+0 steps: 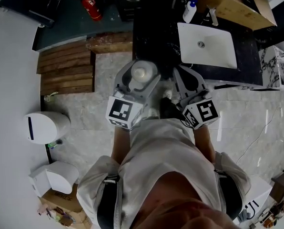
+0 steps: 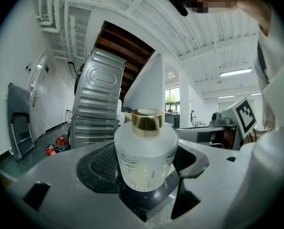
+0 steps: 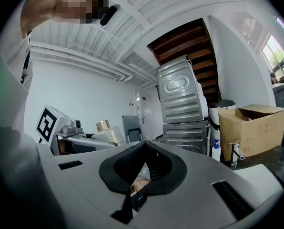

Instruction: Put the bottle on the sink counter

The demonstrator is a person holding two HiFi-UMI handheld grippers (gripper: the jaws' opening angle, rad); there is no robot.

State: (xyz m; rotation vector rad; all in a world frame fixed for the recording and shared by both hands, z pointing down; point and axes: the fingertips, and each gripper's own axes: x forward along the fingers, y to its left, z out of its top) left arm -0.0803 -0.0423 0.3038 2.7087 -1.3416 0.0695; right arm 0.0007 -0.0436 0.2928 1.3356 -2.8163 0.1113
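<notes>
A frosted white bottle point(image 2: 146, 151) with a gold cap stands upright between the jaws of my left gripper point(image 2: 147, 168), which is shut on it. In the head view the bottle point(image 1: 141, 74) and the left gripper point(image 1: 140, 78) hang at the near edge of the black sink counter point(image 1: 151, 37), left of the white basin point(image 1: 206, 46). My right gripper point(image 1: 186, 78) is beside it, near the basin's front edge. Its jaws meet with nothing between them point(image 3: 143, 174). The right gripper view also catches the bottle point(image 3: 108, 132) at its left.
A blue-capped dispenser bottle point(image 1: 189, 11) and a cardboard box point(image 1: 237, 4) stand behind the basin, by the faucet point(image 3: 235, 151). Wooden steps point(image 1: 68, 68) and a red fire extinguisher point(image 1: 91, 6) lie to the left. A white bin point(image 1: 44, 127) stands on the floor.
</notes>
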